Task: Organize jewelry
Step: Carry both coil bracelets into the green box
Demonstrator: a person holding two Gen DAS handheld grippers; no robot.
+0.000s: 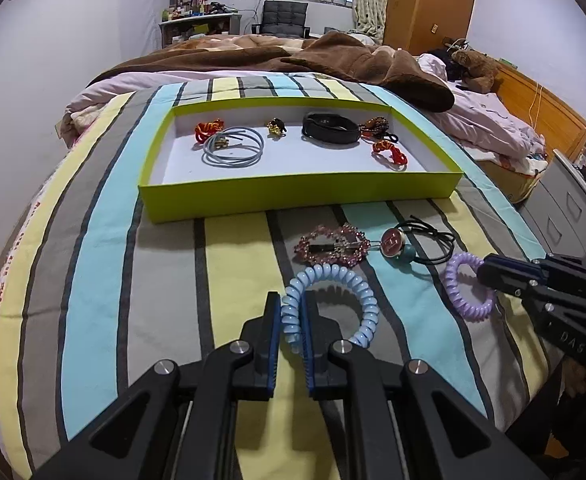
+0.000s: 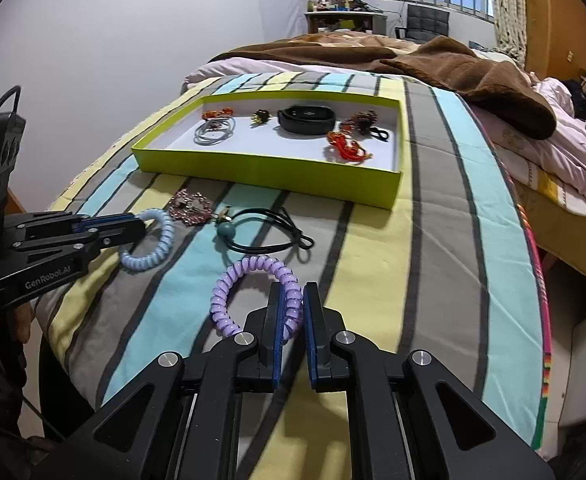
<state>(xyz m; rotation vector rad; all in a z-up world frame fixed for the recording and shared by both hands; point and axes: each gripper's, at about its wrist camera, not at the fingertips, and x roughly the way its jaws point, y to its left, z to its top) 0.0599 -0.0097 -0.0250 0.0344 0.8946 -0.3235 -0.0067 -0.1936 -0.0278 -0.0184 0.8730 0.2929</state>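
My left gripper [image 1: 291, 304] is shut on the left side of a pale blue spiral hair tie [image 1: 357, 292] that lies on the striped bedspread. My right gripper [image 2: 291, 294] is shut on the right side of a purple spiral hair tie [image 2: 229, 280]. Each gripper also shows in the other view: the right gripper [image 1: 487, 270] at the purple hair tie [image 1: 459, 280], the left gripper [image 2: 143, 226] at the blue hair tie [image 2: 161, 240]. A pink beaded hair clip [image 1: 331, 245] and a black cord with a red disc and teal bead [image 1: 403, 246] lie just beyond. The lime-green tray [image 1: 293, 196] behind holds several pieces.
In the tray lie a black band [image 1: 330, 127], grey hoops [image 1: 233, 148], red-orange scrunchies [image 1: 389, 154] and small dark pieces. A brown blanket [image 1: 373, 60] covers the bed behind the tray. The bed edge drops off at right, with a grey cabinet [image 1: 573, 208] beside it.
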